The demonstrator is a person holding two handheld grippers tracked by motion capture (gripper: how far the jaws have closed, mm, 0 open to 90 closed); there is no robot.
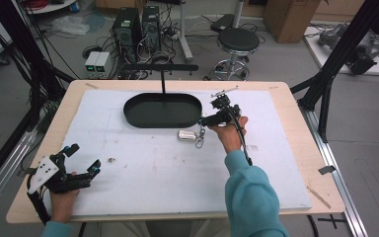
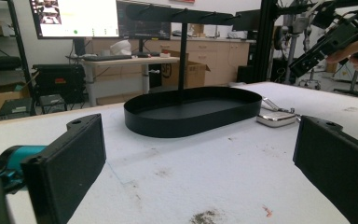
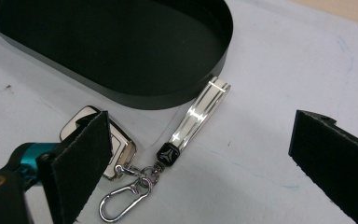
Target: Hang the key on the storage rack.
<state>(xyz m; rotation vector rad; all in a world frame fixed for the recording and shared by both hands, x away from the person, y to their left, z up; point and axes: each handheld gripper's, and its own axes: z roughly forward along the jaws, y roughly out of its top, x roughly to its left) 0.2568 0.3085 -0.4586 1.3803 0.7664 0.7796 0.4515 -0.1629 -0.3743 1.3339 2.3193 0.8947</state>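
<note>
A silver key fob (image 1: 186, 135) lies on the white mat just in front of a black oval tray (image 1: 163, 123). In the right gripper view the fob (image 3: 119, 142) has a shiny strap (image 3: 198, 114) and a carabiner clip (image 3: 121, 200) attached. My right gripper (image 1: 205, 121) hovers over the fob, its jaws open (image 3: 200, 154) with the strap and clip between them and nothing touched. My left gripper (image 1: 84, 157) rests open near the table's front left corner. Its own view (image 2: 196, 158) looks toward the tray (image 2: 186, 123) and the fob (image 2: 275, 119).
A black post with a crossbar (image 1: 163, 66) rises from the tray's back. The white mat (image 1: 153, 177) covers most of the wooden table (image 1: 296, 113). On the floor behind the table stand a stool (image 1: 237, 42) and computer towers (image 1: 138, 27).
</note>
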